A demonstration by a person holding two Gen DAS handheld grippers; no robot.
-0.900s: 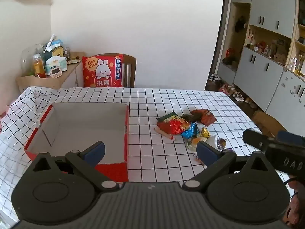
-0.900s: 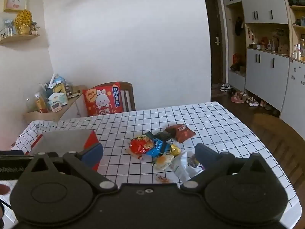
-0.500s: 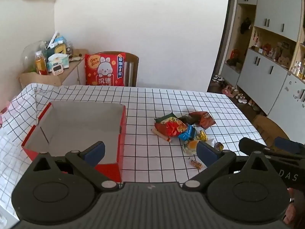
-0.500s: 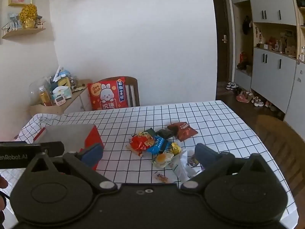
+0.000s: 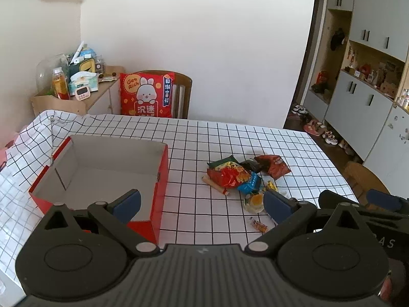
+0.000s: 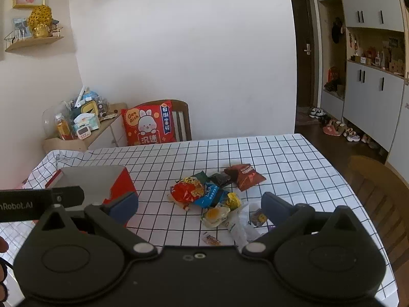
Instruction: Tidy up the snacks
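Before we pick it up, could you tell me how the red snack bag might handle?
The red snack bag looks puffy and crinkled, so probably light and yielding. Its glossy film may slip. It overlaps the blue packet, which might shift.

Tabletop (image 5: 209,138): white cloth, black grid. Box (image 5: 161,179): red outside, grey-white inside. Snack packets (image 5: 230,176): red, blue, green, dark brown, yellow. Cushion (image 5: 147,94): red, white rabbit print. Fingers (image 5: 126,203): blue pads, black arms.

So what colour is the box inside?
Pale grey-white inside the box, red outside; clearest in the left wrist view.
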